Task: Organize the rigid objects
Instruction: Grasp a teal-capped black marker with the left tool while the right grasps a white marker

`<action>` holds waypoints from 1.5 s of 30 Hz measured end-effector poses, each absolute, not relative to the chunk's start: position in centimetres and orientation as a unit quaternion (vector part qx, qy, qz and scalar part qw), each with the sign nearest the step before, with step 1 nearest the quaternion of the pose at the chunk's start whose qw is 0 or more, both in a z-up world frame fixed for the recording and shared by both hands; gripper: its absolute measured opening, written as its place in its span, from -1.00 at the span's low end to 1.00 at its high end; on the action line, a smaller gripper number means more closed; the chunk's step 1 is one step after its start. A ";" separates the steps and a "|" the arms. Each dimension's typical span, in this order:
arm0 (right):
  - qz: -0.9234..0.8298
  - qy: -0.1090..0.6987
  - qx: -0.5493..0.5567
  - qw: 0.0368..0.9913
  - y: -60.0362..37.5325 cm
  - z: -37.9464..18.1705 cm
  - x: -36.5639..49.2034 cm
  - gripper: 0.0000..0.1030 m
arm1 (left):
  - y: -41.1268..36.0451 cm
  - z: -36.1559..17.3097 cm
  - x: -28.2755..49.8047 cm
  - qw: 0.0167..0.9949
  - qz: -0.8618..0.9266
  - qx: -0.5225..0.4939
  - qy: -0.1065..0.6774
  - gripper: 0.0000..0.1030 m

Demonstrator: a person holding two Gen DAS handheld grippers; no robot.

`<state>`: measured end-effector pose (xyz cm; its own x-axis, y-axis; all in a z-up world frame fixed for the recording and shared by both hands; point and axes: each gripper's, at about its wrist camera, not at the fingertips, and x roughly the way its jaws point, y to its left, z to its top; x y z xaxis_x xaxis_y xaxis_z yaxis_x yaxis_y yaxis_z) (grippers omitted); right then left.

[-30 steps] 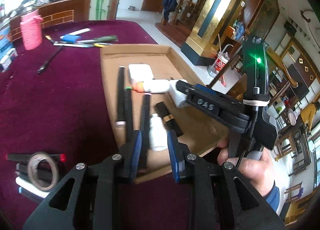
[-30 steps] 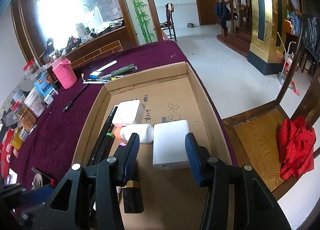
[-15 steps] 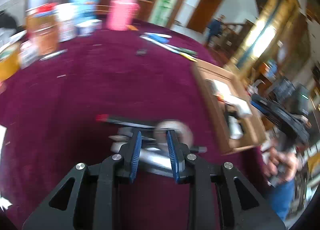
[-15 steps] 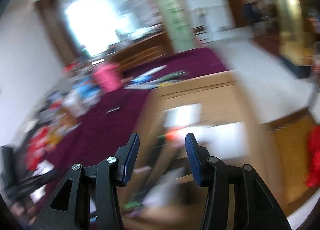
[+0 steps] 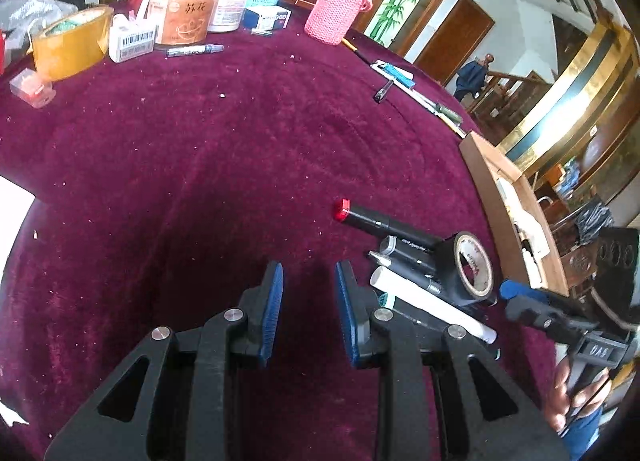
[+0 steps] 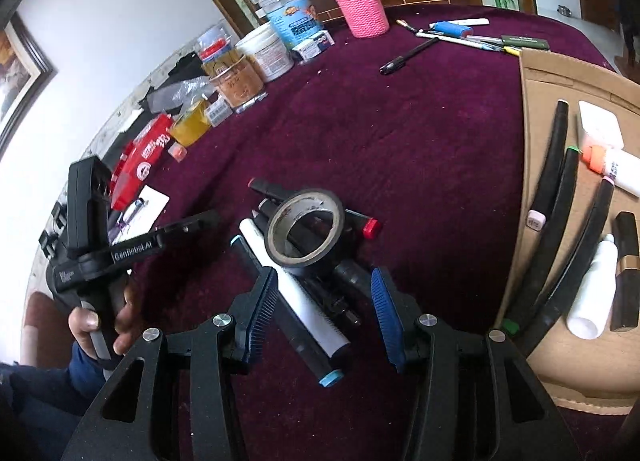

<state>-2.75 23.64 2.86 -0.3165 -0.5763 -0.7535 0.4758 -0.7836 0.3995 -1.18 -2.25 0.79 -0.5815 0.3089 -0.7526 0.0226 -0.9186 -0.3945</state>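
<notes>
A heap of markers lies on the maroon cloth, with a white marker, a red-capped black marker and a blue-capped one. A roll of black tape rests on top of the heap, also seen as the tape roll in the left wrist view. My right gripper is open and hangs over the near end of the heap, its pads clear of the markers. My left gripper is open over bare cloth, just left of the heap. The cardboard tray holds several markers, a white bottle and white boxes.
Jars, tins, a yellow tape roll and a pink knitted holder crowd the far side of the table. Loose pens lie beyond the tray. A person's hand holds the left gripper's handle.
Both grippers swung left, away from the cardboard tray and over to the marker heap on the cloth. Their jaw gaps look unchanged.
</notes>
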 end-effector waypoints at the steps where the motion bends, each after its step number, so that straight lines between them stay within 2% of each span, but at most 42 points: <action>1: -0.813 -0.047 0.485 0.319 23.5 2.8 -2.7 -0.16 | -2.3 0.7 -1.2 0.084 0.869 -0.450 -0.187 -0.54; 7: -0.832 -0.031 0.470 0.295 23.4 3.2 -1.8 -0.16 | -2.9 0.8 -1.2 0.091 0.867 -0.450 -0.195 -0.54; 11: -0.825 -0.033 0.462 0.324 23.3 4.0 -0.3 -0.16 | -3.3 0.7 -1.2 0.093 0.864 -0.449 -0.208 -0.54; 18: -0.800 -0.062 0.500 0.327 22.8 1.4 0.2 -0.15 | -3.3 0.8 -1.0 0.092 0.864 -0.448 -0.208 -0.54; 28: -0.747 -0.053 0.497 0.438 17.0 2.2 5.1 -0.15 | -4.4 1.2 -0.4 0.081 0.864 -0.447 -0.215 -0.53; 33: -0.791 -0.011 0.484 0.375 18.0 2.9 4.3 -0.15 | -4.3 1.1 0.2 0.089 0.853 -0.474 -0.202 -0.53; 40: -0.809 -0.048 0.468 0.351 19.9 3.3 3.2 -0.15 | -1.3 1.7 2.6 0.149 0.825 -0.513 -0.184 -0.54; 45: -0.815 -0.071 0.456 0.351 21.1 3.7 3.5 -0.15 | 1.1 1.8 2.5 0.143 0.820 -0.527 -0.171 -0.54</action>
